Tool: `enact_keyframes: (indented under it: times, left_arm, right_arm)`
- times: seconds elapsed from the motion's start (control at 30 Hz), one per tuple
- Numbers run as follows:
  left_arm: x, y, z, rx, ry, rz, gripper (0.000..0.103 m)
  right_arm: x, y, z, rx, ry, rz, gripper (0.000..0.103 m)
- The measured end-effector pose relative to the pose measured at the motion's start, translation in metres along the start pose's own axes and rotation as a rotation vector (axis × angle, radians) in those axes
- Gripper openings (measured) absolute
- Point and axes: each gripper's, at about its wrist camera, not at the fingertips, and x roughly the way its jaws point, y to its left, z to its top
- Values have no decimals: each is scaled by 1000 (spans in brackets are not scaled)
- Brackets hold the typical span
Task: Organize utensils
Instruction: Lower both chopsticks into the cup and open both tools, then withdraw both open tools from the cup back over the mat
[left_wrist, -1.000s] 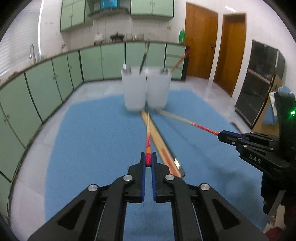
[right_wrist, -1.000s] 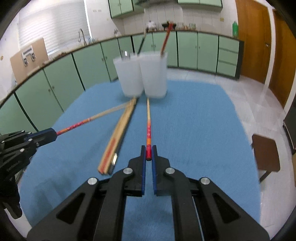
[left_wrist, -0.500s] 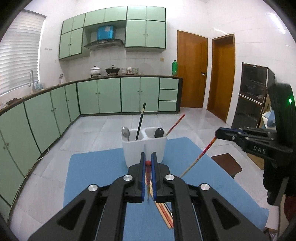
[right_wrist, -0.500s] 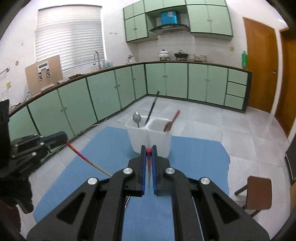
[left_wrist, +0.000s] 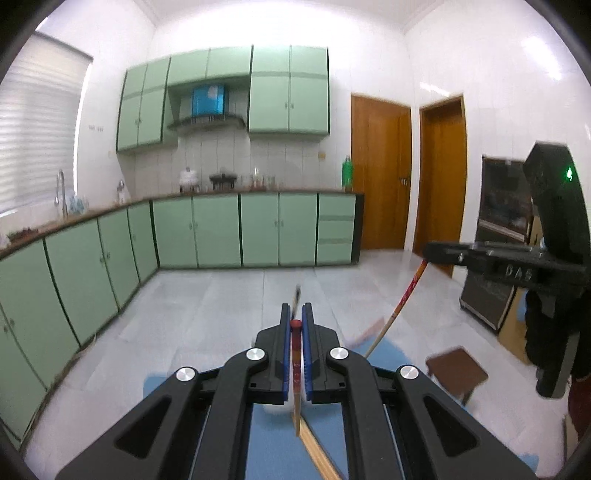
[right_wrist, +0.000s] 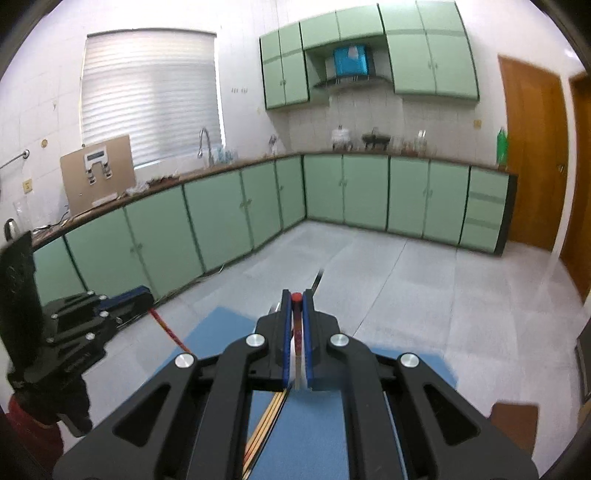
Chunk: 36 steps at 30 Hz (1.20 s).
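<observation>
Carrying step: left gripper (left_wrist: 294, 319) and right gripper (right_wrist: 296, 306), fingers clenched on one red-tipped chopstick (left_wrist: 295, 354) each, raised above the blue table (right_wrist: 325, 428); next, tipping each chopstick down into the mostly hidden white holder (right_wrist: 292, 354).

Green cabinets (left_wrist: 218, 230), grey tiled floor (right_wrist: 388, 273)

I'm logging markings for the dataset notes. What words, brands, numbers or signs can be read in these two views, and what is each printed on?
"DAS": raised letters on the side of the right gripper, seen in the left wrist view, somewhat blurred.
Raised lettering on the left gripper in the right wrist view: too blurred to read.
Print on the blue box above the range hood: unreadable.
</observation>
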Motion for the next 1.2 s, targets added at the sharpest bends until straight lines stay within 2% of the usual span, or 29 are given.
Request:
enact_keyframes:
  times: [0.17, 0.3, 0.43, 0.6, 0.8, 0.83, 0.87, 0.93, 1.03, 1.1, 1.17, 1.2]
  left_arm:
    - [23, 3, 40, 18, -107, 31, 6]
    - [55, 4, 48, 15, -134, 35, 6]
    - [94, 8, 34, 3, -94, 42, 6]
    - [135, 17, 8, -27, 4, 30, 6]
    - [150, 24, -16, -57, 81, 2, 9]
    - [149, 26, -18, -62, 88, 1, 11]
    - [146, 26, -20, -69, 93, 2, 15]
    - [137, 29, -20, -79, 86, -2, 22]
    - [119, 25, -21, -69, 76, 13, 35]
    - [100, 22, -22, -60, 67, 26, 40]
    - [80, 20, -29, -75, 57, 25, 48]
    - [72, 19, -33, -81, 60, 30, 53]
  right_arm:
    - [26, -15, 29, 10, -28, -23, 5]
    - [57, -20, 31, 10, -13, -46, 5]
    - [92, -28, 21, 23, 33, -60, 5]
    - [127, -30, 0, 39, 104, -56, 5]
    - [142, -33, -22, 54, 155, -52, 9]
    - [141, -34, -23, 59, 150, -55, 14]
    - [137, -33, -25, 64, 143, -60, 25]
    - [123, -34, -25, 74, 108, -76, 37]
    - [101, -34, -28, 75, 73, -93, 40]
    - [81, -33, -33, 78, 42, -100, 46]
    - [68, -31, -42, 79, 27, -108, 58]
    - [57, -29, -50, 81, 19, -113, 60]
